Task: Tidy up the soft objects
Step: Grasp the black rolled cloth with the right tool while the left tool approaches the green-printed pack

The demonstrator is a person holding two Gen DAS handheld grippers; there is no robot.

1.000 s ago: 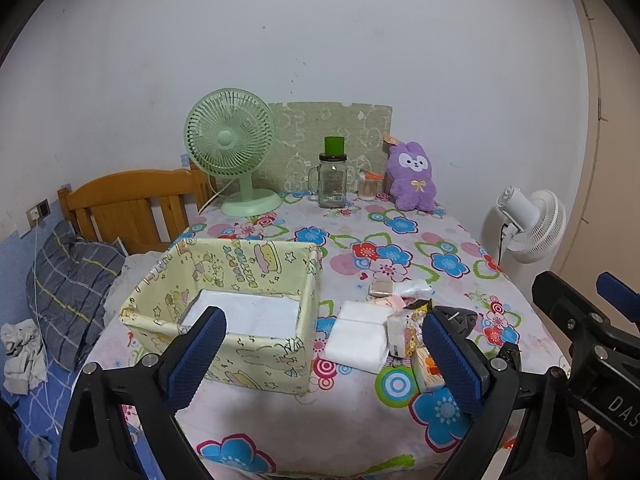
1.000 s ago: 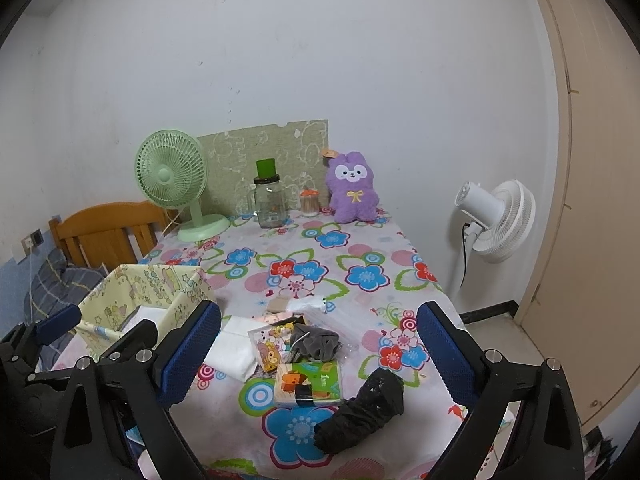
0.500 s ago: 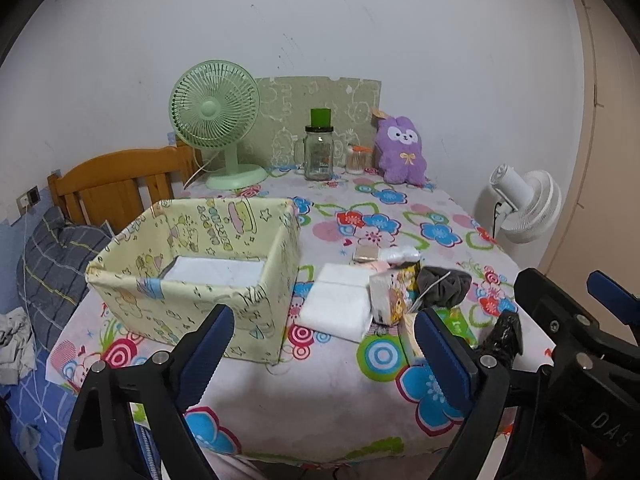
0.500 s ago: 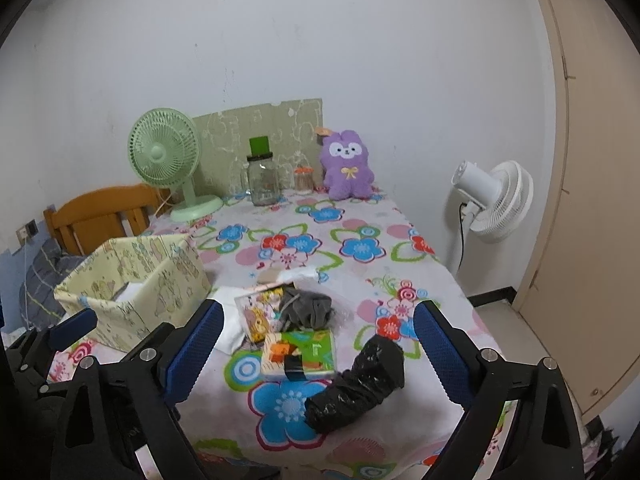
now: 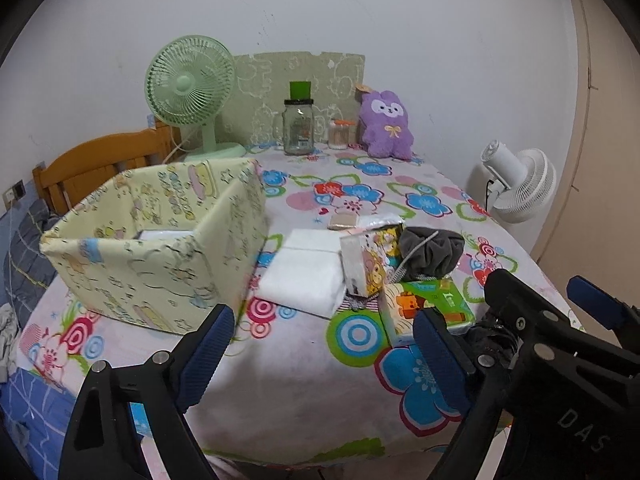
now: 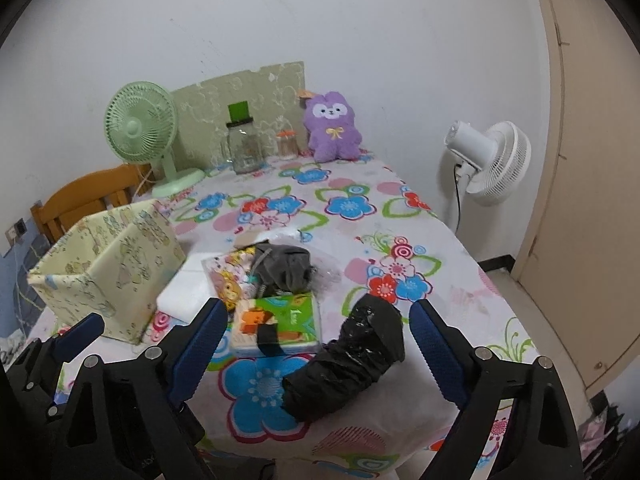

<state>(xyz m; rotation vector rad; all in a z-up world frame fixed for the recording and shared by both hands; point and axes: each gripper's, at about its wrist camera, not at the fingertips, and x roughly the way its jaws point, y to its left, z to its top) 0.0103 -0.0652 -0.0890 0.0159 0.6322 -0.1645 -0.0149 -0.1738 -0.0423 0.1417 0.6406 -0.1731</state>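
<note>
A yellow cartoon-print fabric box (image 5: 160,240) (image 6: 108,268) stands at the table's left with a white pack inside. Beside it lie a white tissue pack (image 5: 304,276), a cartoon-print pack (image 5: 370,264) (image 6: 226,280), a grey cloth bundle (image 5: 432,252) (image 6: 284,268), a green tissue pack (image 5: 428,304) (image 6: 280,320) and a black plastic roll (image 6: 348,360). My left gripper (image 5: 324,360) is open and empty near the table's front edge. My right gripper (image 6: 316,352) is open and empty, its jaws on either side of the black roll and green pack.
At the back stand a green desk fan (image 5: 192,92), a glass jar with a green lid (image 5: 298,124), a small jar (image 5: 340,134) and a purple plush toy (image 5: 386,124). A white floor fan (image 6: 488,160) stands to the right, a wooden chair (image 5: 100,160) to the left.
Both grippers have moved forward and lower toward the table. The objects look larger and nearer. Both grippers stay open.
</note>
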